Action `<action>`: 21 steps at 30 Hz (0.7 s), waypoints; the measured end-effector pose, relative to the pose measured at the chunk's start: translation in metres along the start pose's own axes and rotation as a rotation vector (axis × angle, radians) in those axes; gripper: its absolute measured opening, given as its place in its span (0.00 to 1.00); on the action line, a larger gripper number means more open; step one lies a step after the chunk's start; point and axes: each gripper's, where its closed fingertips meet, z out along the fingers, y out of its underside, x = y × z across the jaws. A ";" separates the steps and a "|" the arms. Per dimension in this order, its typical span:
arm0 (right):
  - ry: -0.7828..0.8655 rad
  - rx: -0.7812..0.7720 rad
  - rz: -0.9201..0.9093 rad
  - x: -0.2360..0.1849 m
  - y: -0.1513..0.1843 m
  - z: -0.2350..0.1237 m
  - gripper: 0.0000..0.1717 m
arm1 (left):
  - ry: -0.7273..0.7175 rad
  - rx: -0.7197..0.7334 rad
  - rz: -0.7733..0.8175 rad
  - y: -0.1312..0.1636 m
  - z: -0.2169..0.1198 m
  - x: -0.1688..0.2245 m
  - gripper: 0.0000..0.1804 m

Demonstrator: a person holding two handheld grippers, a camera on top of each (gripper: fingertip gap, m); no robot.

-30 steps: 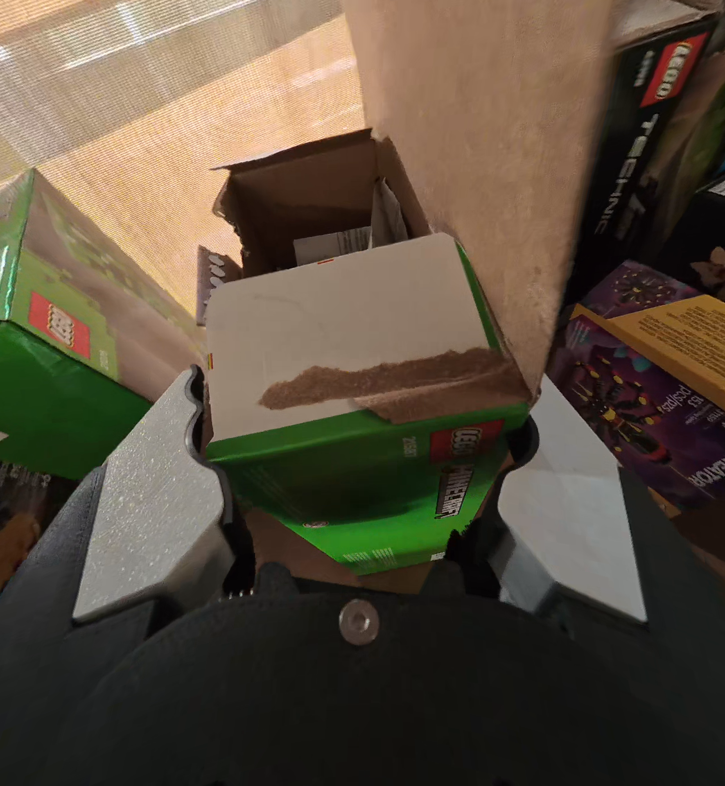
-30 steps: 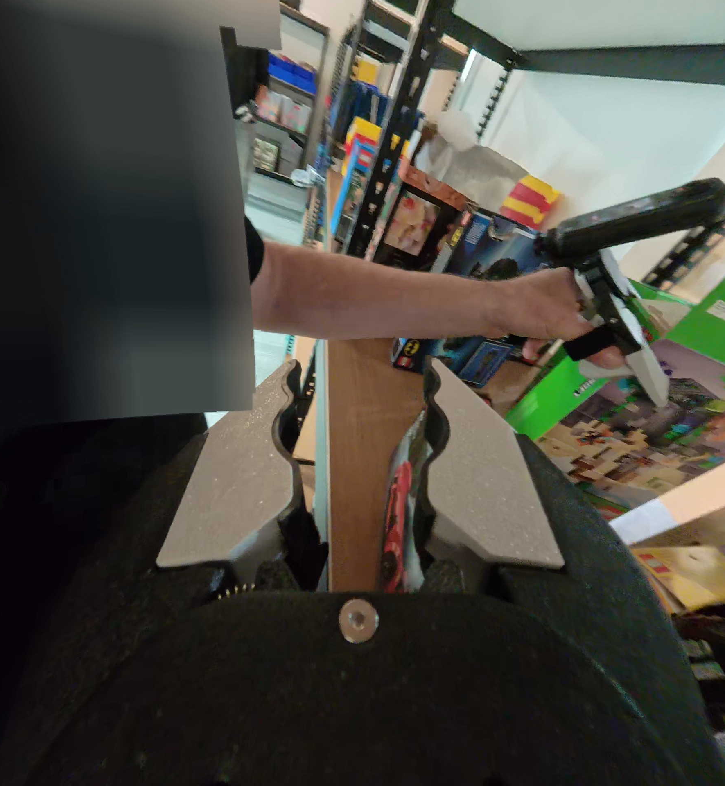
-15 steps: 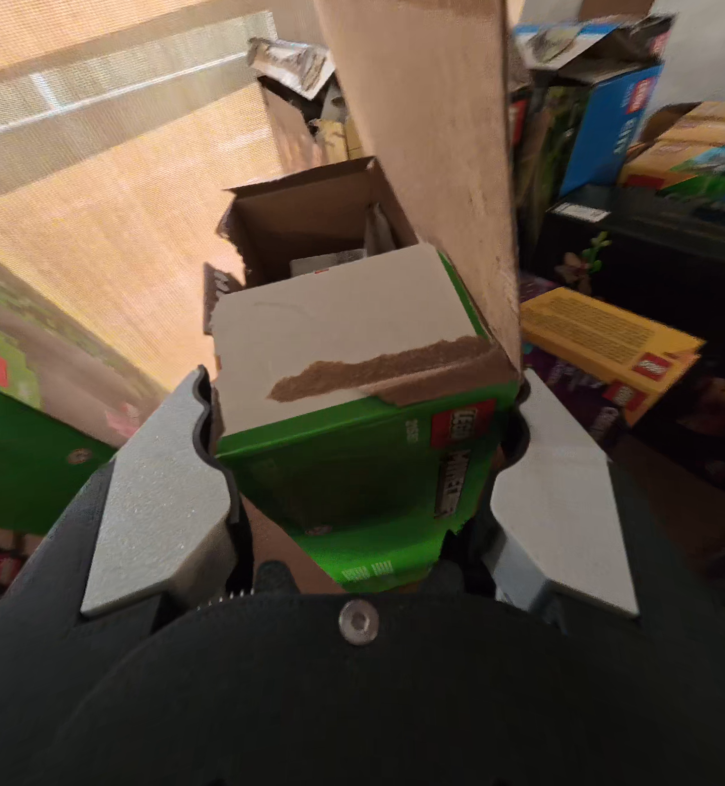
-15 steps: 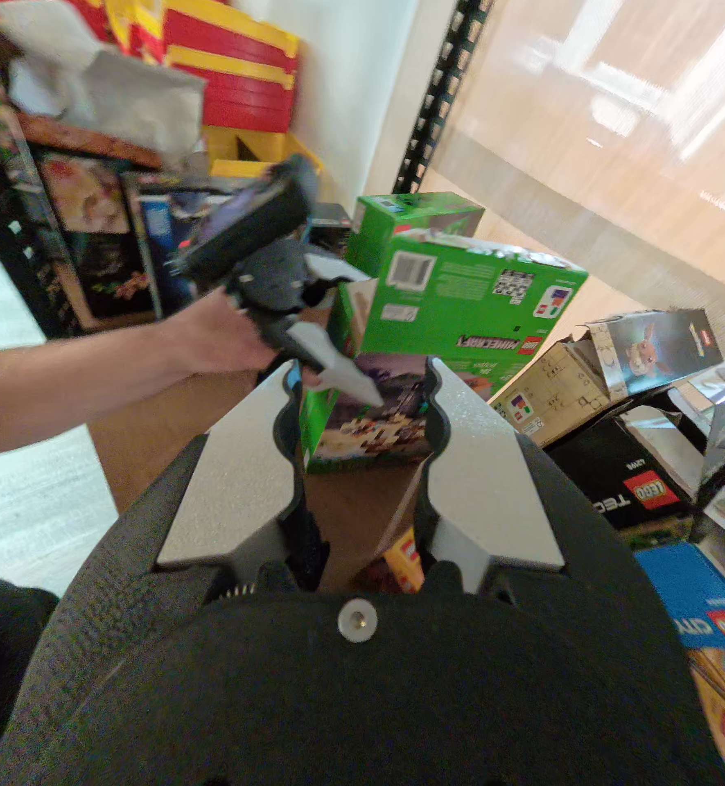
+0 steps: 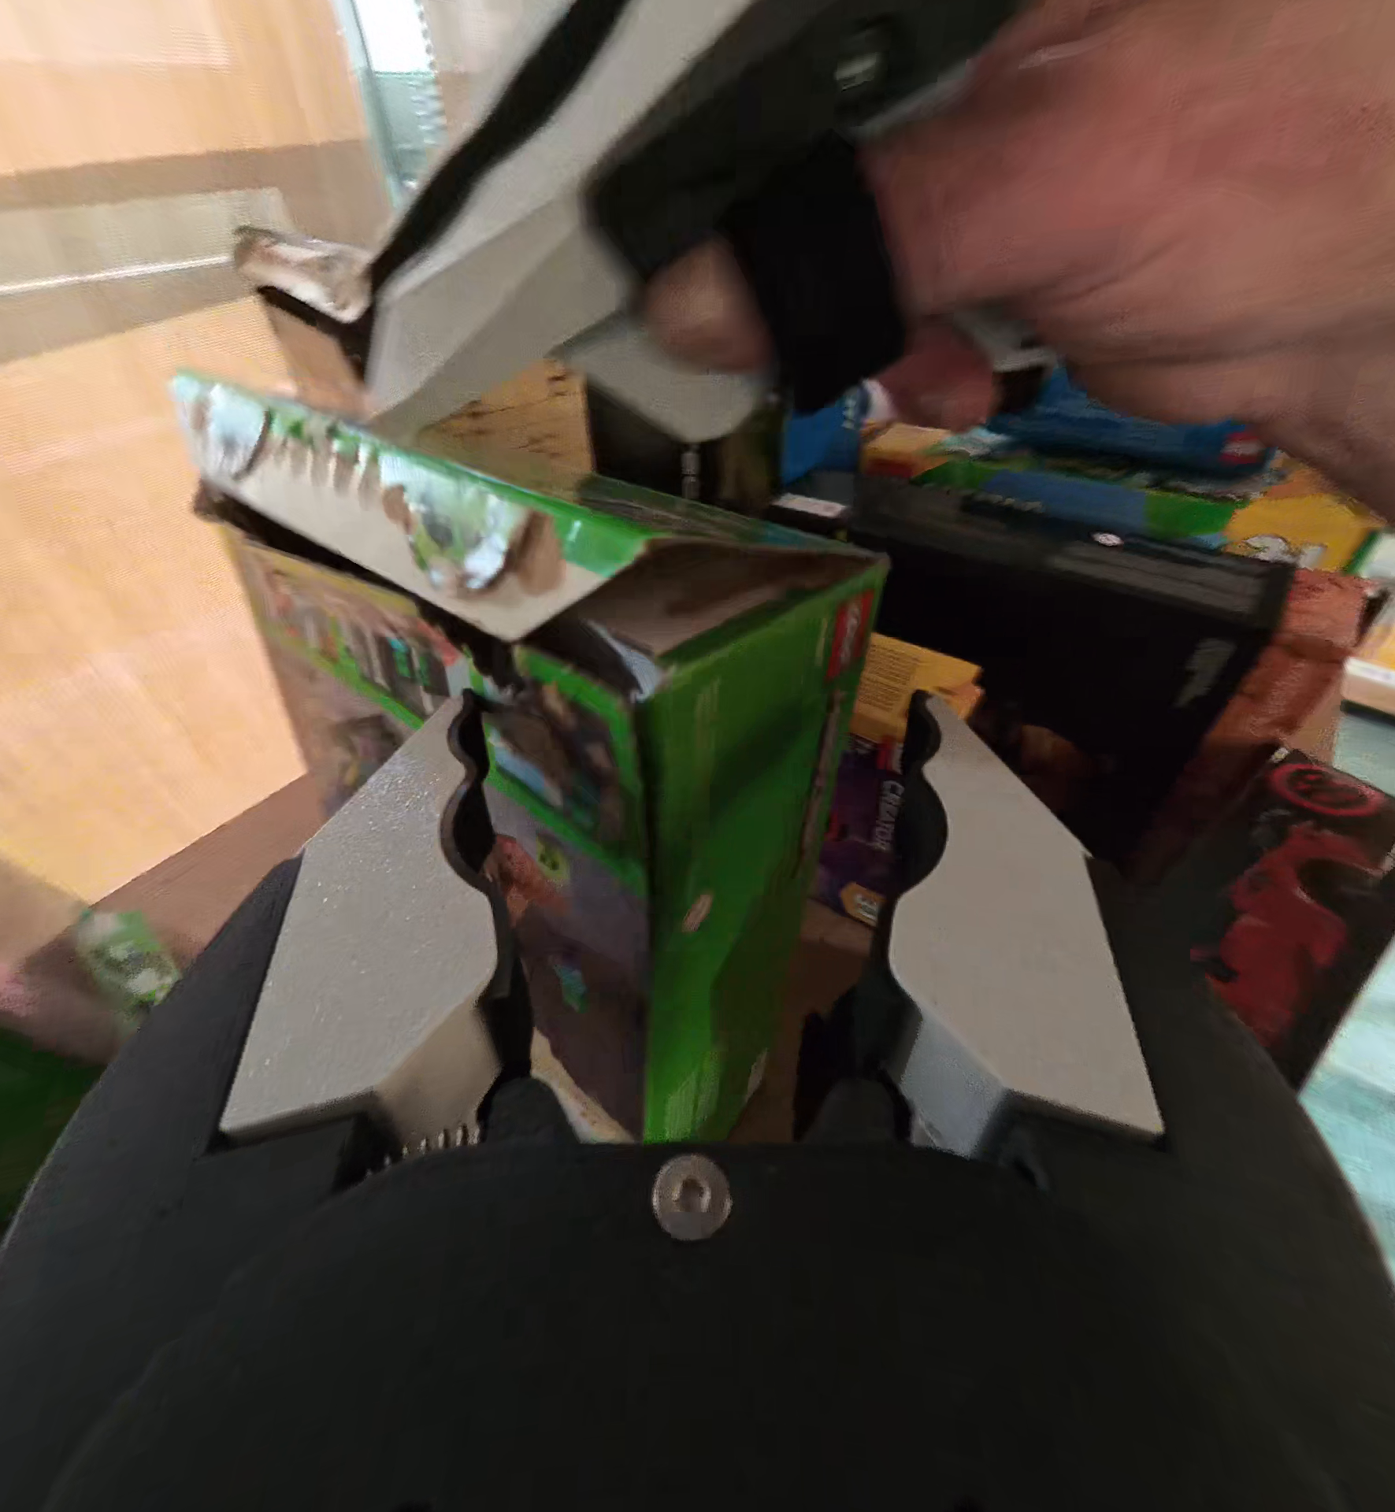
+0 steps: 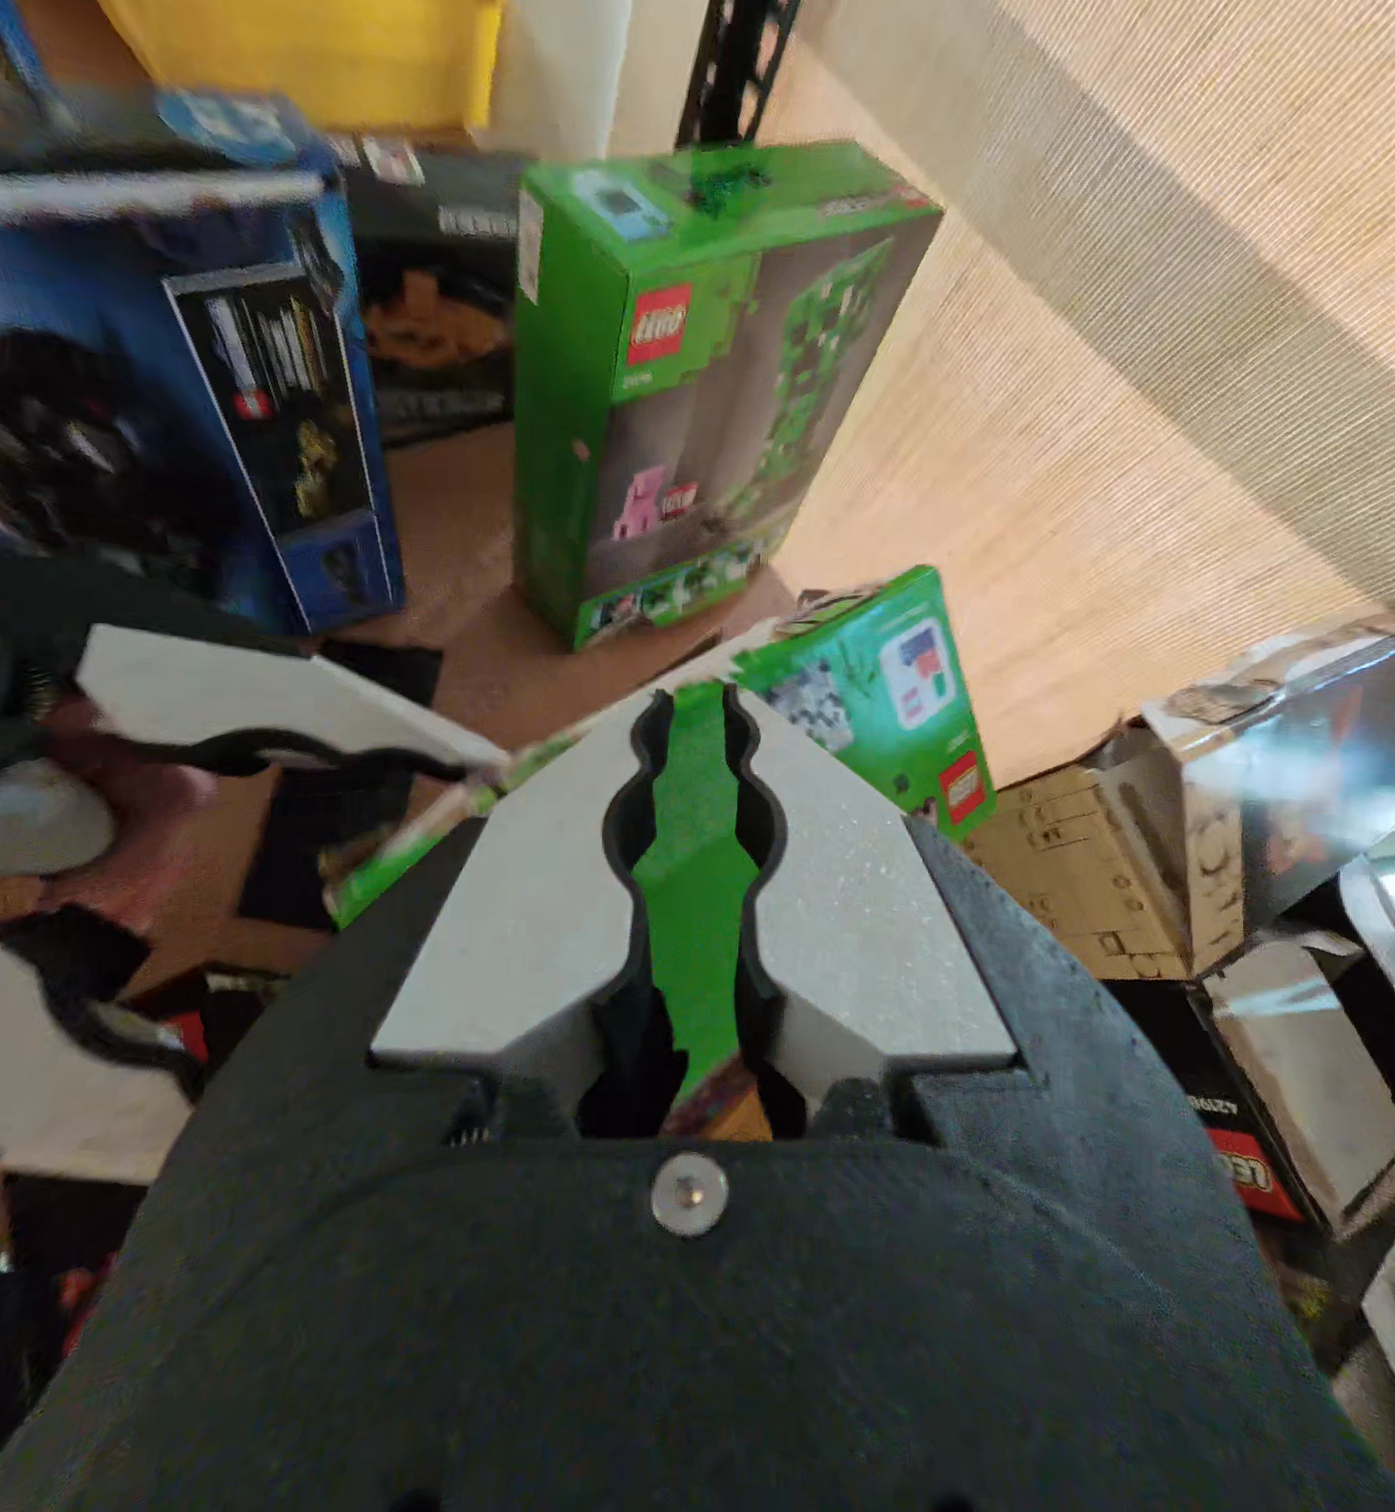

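- Left wrist view: your left gripper (image 5: 694, 736) stands wide around the green toy box (image 5: 726, 818); the left pad touches it, the right pad stands clear. Your right gripper (image 5: 399, 327), in your hand (image 5: 1168, 229), reaches the raised flap (image 5: 399, 524).
- Right wrist view: your right gripper (image 6: 695, 704) is nearly closed, pinching that green flap (image 6: 694, 859). Only here: a sealed green box (image 6: 677, 393) beside a blue box (image 6: 186, 393).

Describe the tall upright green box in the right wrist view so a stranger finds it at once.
Find the tan woven screen filling the right side; beside its foot stands the tall green box, right of a blue box. Unlike the smaller green box nearer the camera, whose flap the right gripper pinches, it is upright and closed.
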 end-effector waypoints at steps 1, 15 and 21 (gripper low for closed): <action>-0.025 -0.058 -0.012 -0.004 0.008 0.005 0.06 | 0.026 -0.014 0.026 0.002 0.002 0.009 0.54; -0.003 0.030 0.001 0.004 -0.004 -0.031 0.15 | 0.087 0.067 0.068 -0.006 -0.003 -0.003 0.44; -0.063 -0.068 0.000 -0.006 0.014 -0.018 0.18 | 0.101 0.048 0.035 -0.002 -0.004 -0.006 0.44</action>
